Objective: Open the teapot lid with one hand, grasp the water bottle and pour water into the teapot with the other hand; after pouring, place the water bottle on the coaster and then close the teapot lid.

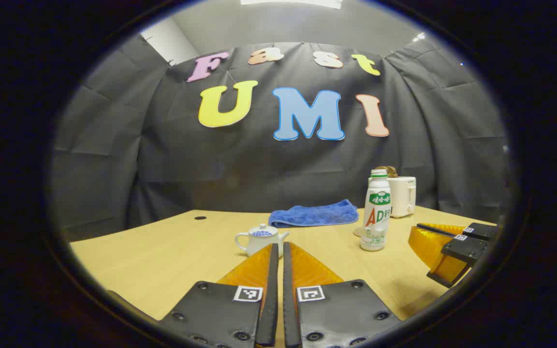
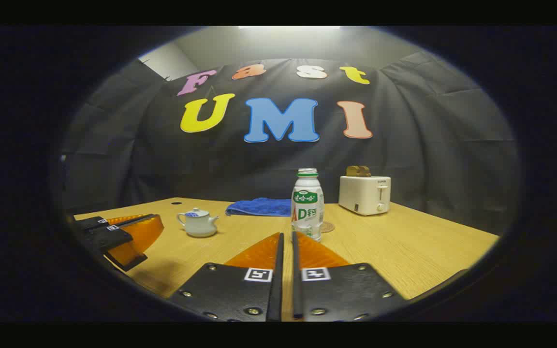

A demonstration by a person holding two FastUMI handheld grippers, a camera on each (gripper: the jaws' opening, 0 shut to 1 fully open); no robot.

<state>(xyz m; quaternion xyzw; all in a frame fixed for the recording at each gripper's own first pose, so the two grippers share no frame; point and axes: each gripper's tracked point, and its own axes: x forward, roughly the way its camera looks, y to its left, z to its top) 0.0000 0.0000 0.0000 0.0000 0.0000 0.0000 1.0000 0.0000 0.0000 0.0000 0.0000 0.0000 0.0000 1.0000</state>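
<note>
Left gripper view first: we see the small teapot point(image 1: 260, 239) sitting on the worktop point(image 1: 162, 261) with its lid point(image 1: 262, 232) on top. So we think nothing in the job is done yet. The lid has to come off, the water has to go in, the bottle has to go on the coaster, and the lid has to go back. The water bottle point(image 1: 376, 210) stands up straight a little to the right of the teapot, and nothing is touching it. In the right gripper view the little round coaster point(image 2: 327, 226) lies just behind the bottle, right beside it. A folded blue cloth point(image 1: 315, 213) lies farther back, and a white toaster point(image 2: 365, 194) stands near the wall. Our left gripper point(image 1: 277, 249) is low over the worktop and looks straight at the teapot, which is just past the tips. Its fingers are pressed close together with only a thin gap, and they hold nothing. Our right gripper point(image 2: 285, 238) is low too and looks at the bottle, just past its tips. Its fingers are close together as well and hold nothing. Both sit level and side by side, a little apart. We think the left one will take the lid and the right one will take the bottle.
</note>
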